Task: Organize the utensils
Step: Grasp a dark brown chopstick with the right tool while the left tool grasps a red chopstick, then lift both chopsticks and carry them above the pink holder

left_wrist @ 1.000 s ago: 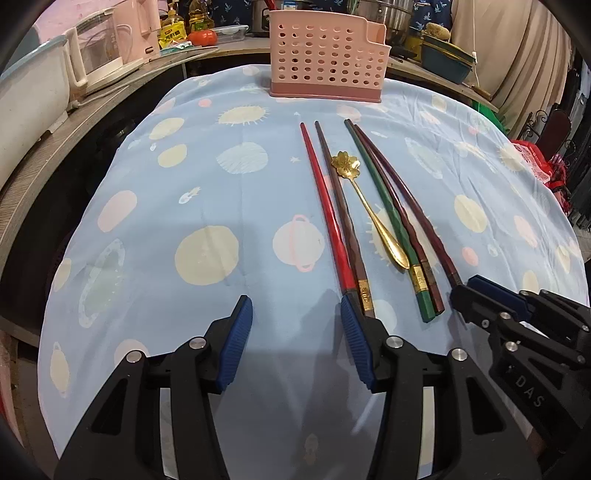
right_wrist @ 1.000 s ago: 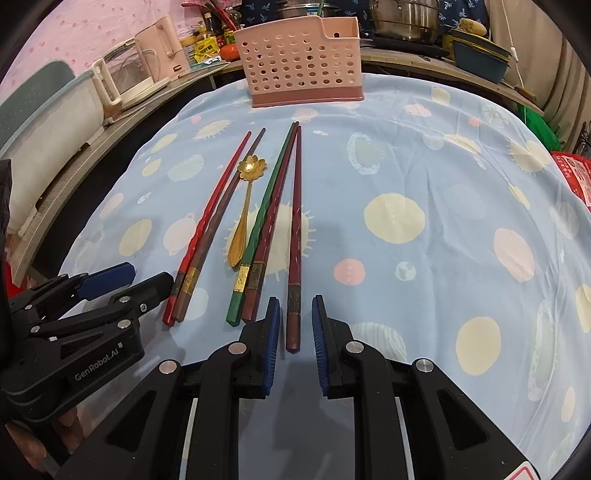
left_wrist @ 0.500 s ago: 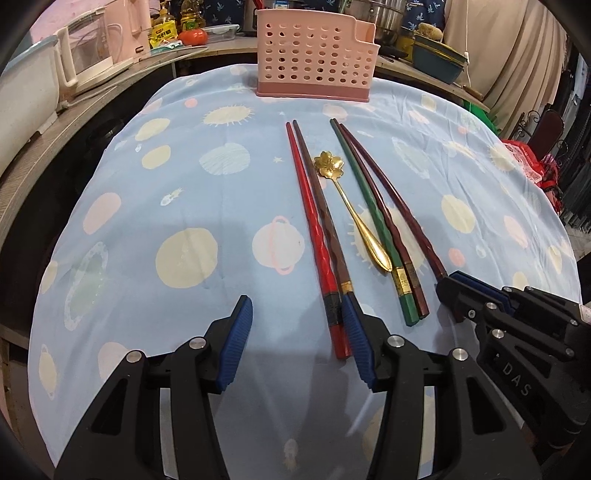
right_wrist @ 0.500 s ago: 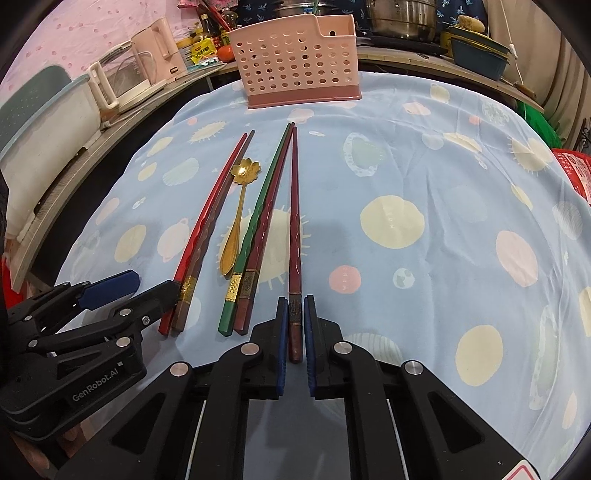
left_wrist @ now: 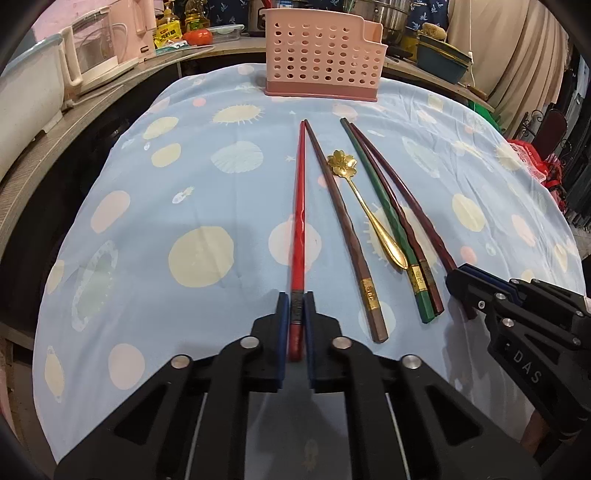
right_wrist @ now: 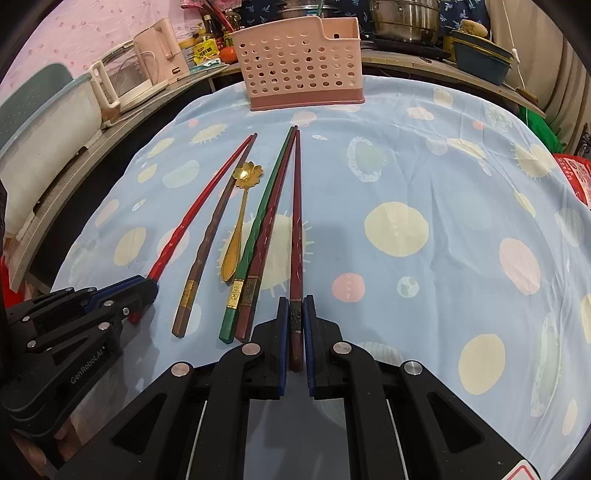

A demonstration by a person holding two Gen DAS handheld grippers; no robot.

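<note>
Several chopsticks and a gold flower spoon (left_wrist: 364,206) lie side by side on the blue cloth. My left gripper (left_wrist: 296,301) is shut on the near end of the red chopstick (left_wrist: 299,206). My right gripper (right_wrist: 295,304) is shut on the near end of the dark red chopstick (right_wrist: 296,221). Between them lie a brown chopstick (left_wrist: 343,229), a green chopstick (left_wrist: 388,218) and a maroon chopstick (right_wrist: 266,236). The pink perforated utensil basket (left_wrist: 321,59) stands upright at the far edge. The left gripper also shows in the right wrist view (right_wrist: 144,291).
The round table has a planet-print cloth (left_wrist: 184,184). A counter behind holds a pink kettle (right_wrist: 159,51), bottles, a steel pot (right_wrist: 406,18) and a blue tub (right_wrist: 480,59). A white appliance (left_wrist: 26,99) stands at the left. A red bag (right_wrist: 576,177) lies at the right edge.
My left gripper shifted onto the red chopstick and closed on it. My right gripper closed fully on the dark red chopstick's end.
</note>
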